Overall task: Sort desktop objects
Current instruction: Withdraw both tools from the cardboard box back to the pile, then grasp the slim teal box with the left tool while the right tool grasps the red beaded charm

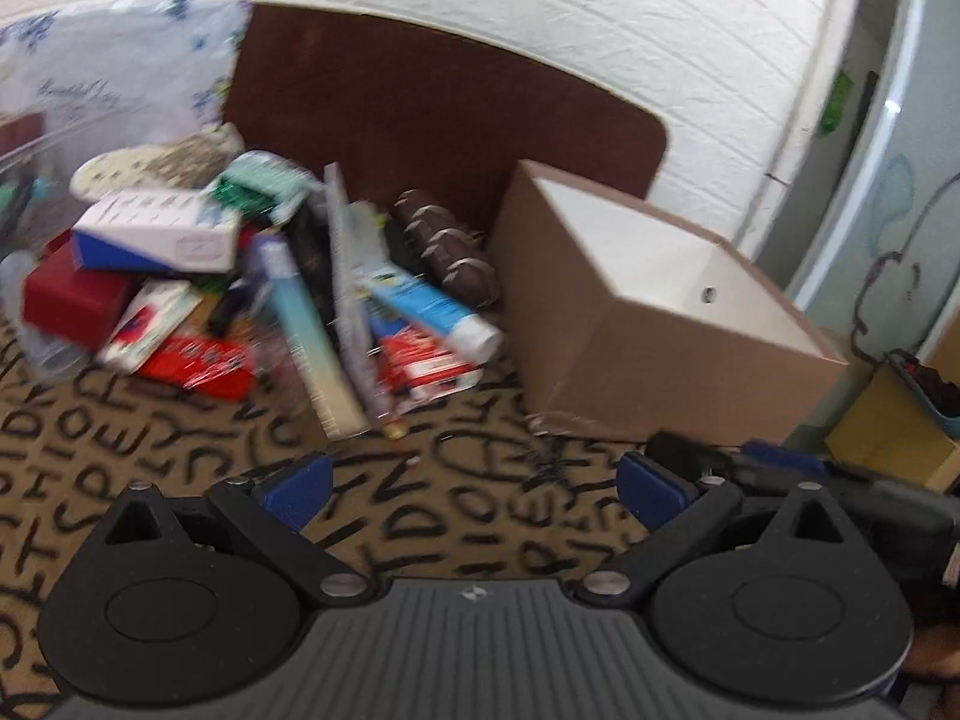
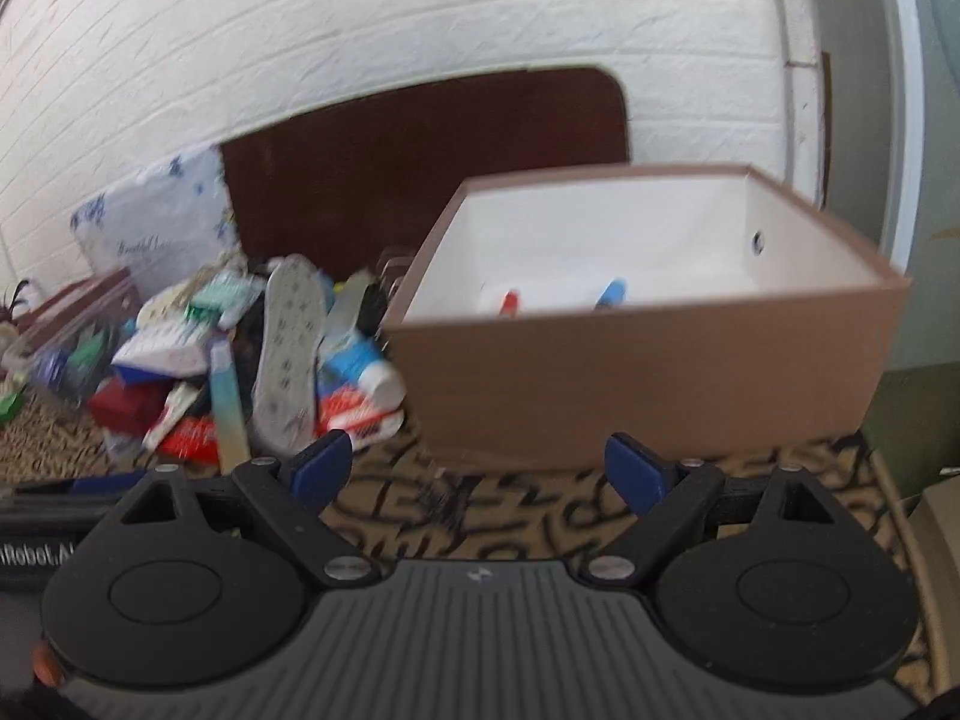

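left gripper (image 1: pixel 474 489): jaws wide, empty, facing pile (image 1: pixel 258 294) | right gripper (image 2: pixel 477 474): jaws wide, empty, before box (image 2: pixel 660 372) | pile heaped left of box on table (image 1: pixel 180 480), likely awaiting sorting | box holds two tubes (image 2: pixel 609 294), so sorting looks begun

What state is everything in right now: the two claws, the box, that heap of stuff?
left gripper: open, nothing between its fingers.
right gripper: open, nothing between its fingers.
cardboard box: open-topped, upright on the patterned tablecloth; a red item and a blue item lie inside.
pile of objects: heaped left of the box, unsorted.
blue-and-white tube: lying on the pile, cap on.
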Demonstrator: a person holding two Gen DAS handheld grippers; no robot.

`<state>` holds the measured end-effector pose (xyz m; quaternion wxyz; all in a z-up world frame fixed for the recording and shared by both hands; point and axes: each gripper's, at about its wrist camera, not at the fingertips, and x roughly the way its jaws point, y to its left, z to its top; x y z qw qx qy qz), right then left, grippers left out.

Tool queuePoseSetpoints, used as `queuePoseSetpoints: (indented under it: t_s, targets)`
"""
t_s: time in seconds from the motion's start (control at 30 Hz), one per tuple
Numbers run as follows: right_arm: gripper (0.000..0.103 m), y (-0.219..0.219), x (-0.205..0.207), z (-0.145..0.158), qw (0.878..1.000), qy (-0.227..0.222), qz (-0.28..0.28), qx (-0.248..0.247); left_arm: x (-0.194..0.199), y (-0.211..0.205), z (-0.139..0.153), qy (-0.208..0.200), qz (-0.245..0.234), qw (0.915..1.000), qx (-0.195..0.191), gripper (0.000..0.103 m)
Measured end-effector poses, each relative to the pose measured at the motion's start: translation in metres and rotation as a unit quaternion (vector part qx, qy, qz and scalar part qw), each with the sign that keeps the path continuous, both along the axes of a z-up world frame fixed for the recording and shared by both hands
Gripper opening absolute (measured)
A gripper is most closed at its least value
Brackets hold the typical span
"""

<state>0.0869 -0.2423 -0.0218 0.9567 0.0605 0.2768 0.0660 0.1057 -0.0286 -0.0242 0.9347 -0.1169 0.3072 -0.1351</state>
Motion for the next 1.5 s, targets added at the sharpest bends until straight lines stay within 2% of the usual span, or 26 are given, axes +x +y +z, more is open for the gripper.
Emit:
queuePoseSetpoints:
  t_s: [0.17,0.37,0.43,0.53,0.6,0.73,0.87,0.9,0.93,1.03,1.17,1.23,1.27,1.3,1.33,1.37,1.5]
  targets:
    - [0.089,0.032,0.002,-0.028,0.999,0.037,0.030,0.004,0.011,0.026,-0.010,0.006,0.045,0.9989,-0.013,0.103]
    - [0.085,0.061,0.010,-0.033,0.997,0.032,0.061,-0.018,0.034,0.034,-0.013,0.003,0.071,0.9975,-0.005,0.103]
    - [0.079,0.067,0.016,-0.035,0.997,0.033,0.068,-0.023,0.044,0.036,-0.015,0.001,0.071,0.9975,-0.002,0.103]
    - [0.078,0.075,0.027,-0.040,0.996,0.034,0.079,-0.033,0.058,0.038,-0.020,0.006,0.075,0.9971,0.011,0.100]
    - [0.072,0.080,0.035,-0.044,0.995,0.035,0.086,-0.036,0.066,0.040,-0.025,0.016,0.073,0.9972,0.007,0.090]
    - [0.065,0.087,0.054,-0.051,0.994,0.043,0.097,-0.040,0.076,0.042,-0.030,0.024,0.066,0.9975,0.005,0.081]
    - [0.060,0.097,0.068,-0.056,0.991,0.045,0.117,-0.051,0.085,0.043,-0.034,0.034,0.055,0.9979,0.004,0.065]
    - [0.057,0.101,0.072,-0.057,0.990,0.046,0.122,-0.054,0.087,0.043,-0.035,0.037,0.052,0.9979,0.002,0.058]
    - [0.054,0.103,0.075,-0.059,0.989,0.046,0.126,-0.058,0.088,0.044,-0.037,0.040,0.050,0.9979,-0.001,0.055]
    - [0.046,0.110,0.082,-0.062,0.988,0.043,0.133,-0.070,0.091,0.047,-0.040,0.048,0.045,0.9978,-0.012,0.054]
    - [0.042,0.113,0.090,-0.064,0.988,0.039,0.133,-0.074,0.092,0.048,-0.042,0.052,0.045,0.9975,-0.014,0.055]
    - [0.032,0.115,0.093,-0.064,0.987,0.038,0.134,-0.083,0.094,0.049,-0.045,0.056,0.043,0.9973,-0.020,0.053]
    - [0.023,0.116,0.093,-0.064,0.986,0.037,0.135,-0.088,0.093,0.049,-0.045,0.056,0.039,0.9974,-0.022,0.045]
    - [0.017,0.117,0.092,-0.063,0.986,0.037,0.137,-0.093,0.092,0.049,-0.045,0.055,0.036,0.9976,-0.022,0.043]
    - [0.006,0.117,0.091,-0.063,0.985,0.036,0.137,-0.097,0.090,0.048,-0.044,0.052,0.035,0.9979,-0.019,0.042]
    - [0.001,0.117,0.090,-0.064,0.985,0.035,0.138,-0.100,0.088,0.048,-0.043,0.050,0.035,0.9980,-0.016,0.040]
    - [0.000,0.115,0.084,-0.063,0.985,0.040,0.140,-0.094,0.081,0.051,-0.041,0.046,0.036,0.9982,-0.016,0.032]
